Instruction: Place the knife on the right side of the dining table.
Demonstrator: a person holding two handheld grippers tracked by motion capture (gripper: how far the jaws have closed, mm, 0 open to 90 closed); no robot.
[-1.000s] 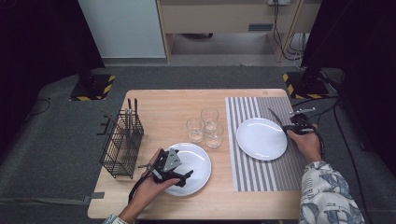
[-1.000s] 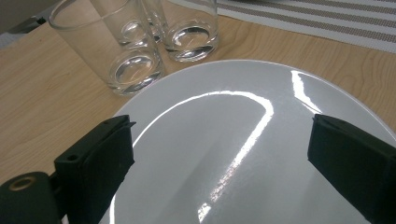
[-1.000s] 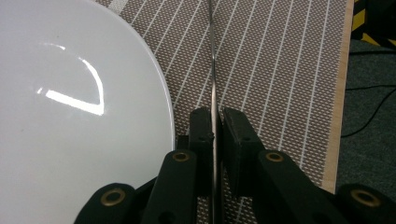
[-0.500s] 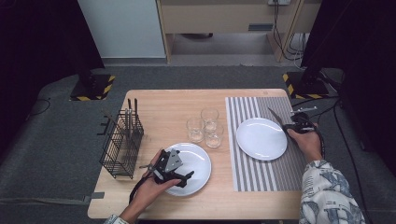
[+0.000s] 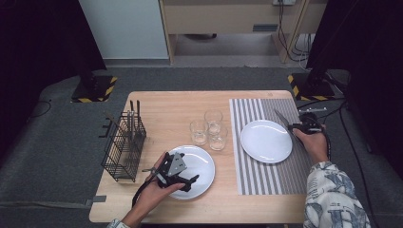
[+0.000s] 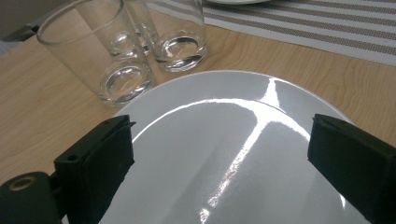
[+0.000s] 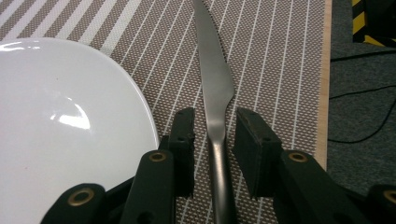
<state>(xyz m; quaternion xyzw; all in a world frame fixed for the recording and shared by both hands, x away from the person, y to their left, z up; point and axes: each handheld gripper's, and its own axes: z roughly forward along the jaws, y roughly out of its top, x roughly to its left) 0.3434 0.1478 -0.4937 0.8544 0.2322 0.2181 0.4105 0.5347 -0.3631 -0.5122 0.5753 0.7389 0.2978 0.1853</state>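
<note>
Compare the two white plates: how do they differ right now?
The near plate sits on bare wood of the table; the far plate sits on the striped placemat. The left gripper hovers over the near plate, jaws wide; a knife lies beside the far plate. Both are round, white, empty.

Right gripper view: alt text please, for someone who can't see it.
A table knife lies on a striped placemat between the right tongs, whose jaws have just been opening and stand apart from it with a gap on each side. A white plate sits on the placemat left of the knife.
</note>
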